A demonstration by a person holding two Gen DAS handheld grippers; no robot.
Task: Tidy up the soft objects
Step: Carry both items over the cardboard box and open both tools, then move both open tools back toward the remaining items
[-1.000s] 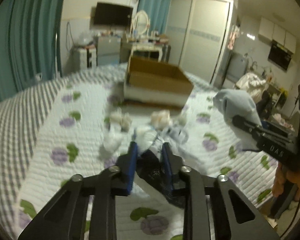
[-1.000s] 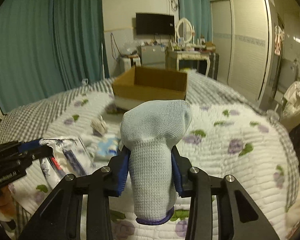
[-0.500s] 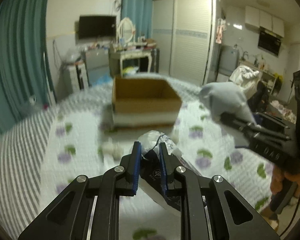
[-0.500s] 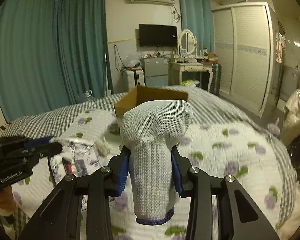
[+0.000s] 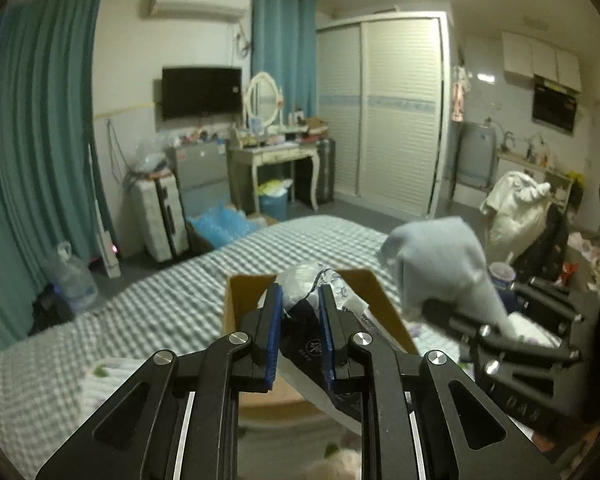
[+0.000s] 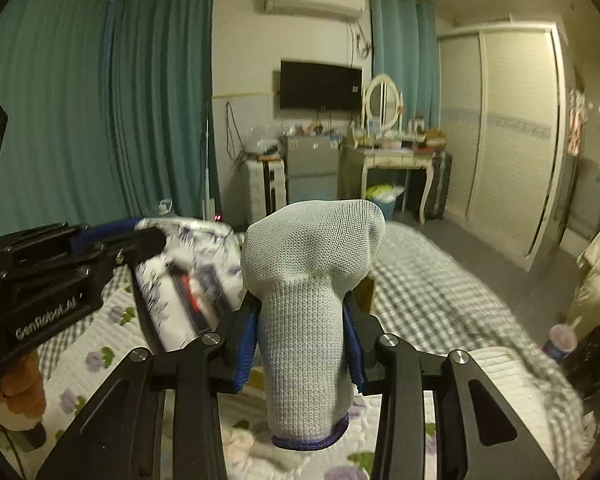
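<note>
Fingers of my left gripper (image 5: 299,309) are clamped on a printed plastic packet (image 5: 314,322), held above the cardboard box (image 5: 242,300) on the bed (image 5: 148,304). My right gripper (image 6: 302,330) pinches a pale blue knit sock (image 6: 310,280), raised just beside it.

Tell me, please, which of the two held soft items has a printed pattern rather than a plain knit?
The plastic-wrapped pack clamped in the left gripper: white with a dark blue print. The sock in the right gripper is plain pale-blue knit with a purple cuff.
</note>
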